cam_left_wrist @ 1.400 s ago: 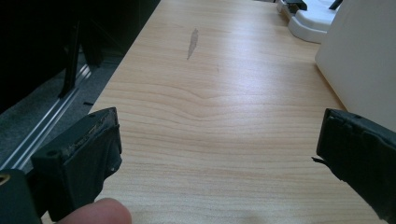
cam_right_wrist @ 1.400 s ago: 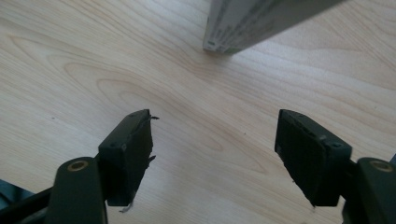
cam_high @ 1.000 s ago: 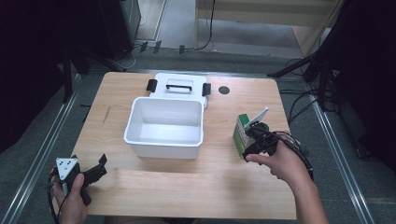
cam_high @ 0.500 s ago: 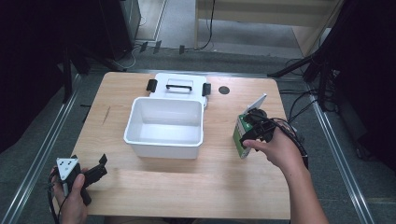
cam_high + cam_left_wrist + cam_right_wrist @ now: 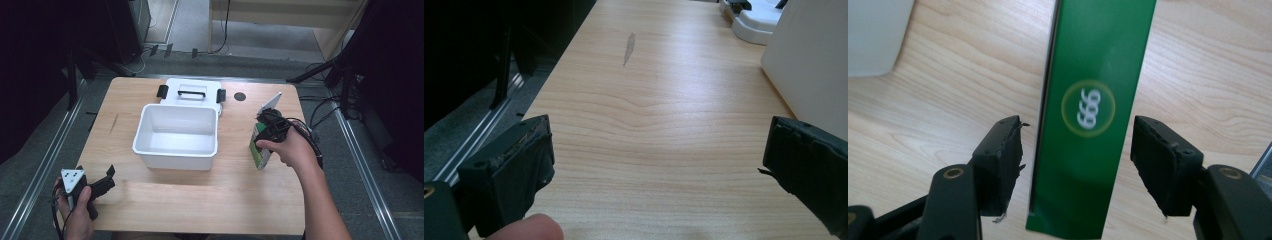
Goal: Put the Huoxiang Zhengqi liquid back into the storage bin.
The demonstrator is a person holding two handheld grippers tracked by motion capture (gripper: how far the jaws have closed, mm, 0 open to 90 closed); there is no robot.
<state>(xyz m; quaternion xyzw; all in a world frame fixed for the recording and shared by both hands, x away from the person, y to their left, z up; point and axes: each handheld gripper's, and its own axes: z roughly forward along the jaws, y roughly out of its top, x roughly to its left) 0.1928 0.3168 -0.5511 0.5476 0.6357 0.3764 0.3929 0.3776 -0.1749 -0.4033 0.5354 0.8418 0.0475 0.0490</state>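
A tall green carton [image 5: 1091, 105] with a round "999" mark stands upright on the wooden table [image 5: 200, 200], right of the bin. My right gripper [image 5: 1078, 145] is open and straddles the carton, with a gap showing between each jaw and its sides. From above, the right gripper [image 5: 269, 124] sits over the top of the green carton [image 5: 259, 152]. My left gripper [image 5: 103, 183] rests at the table's near left corner. In its own view the left gripper [image 5: 659, 150] is open, with bare wood between its jaws.
An open white bin [image 5: 176, 150] stands mid-table, its wall [image 5: 814, 65] to the right of the left gripper. The bin's white lid [image 5: 192, 95] with black latches lies behind it. A small black disc [image 5: 240, 96] sits near the far edge.
The right hand has moved away from the near edge and up over the green carton. The carton stays in place. The left gripper has not moved.
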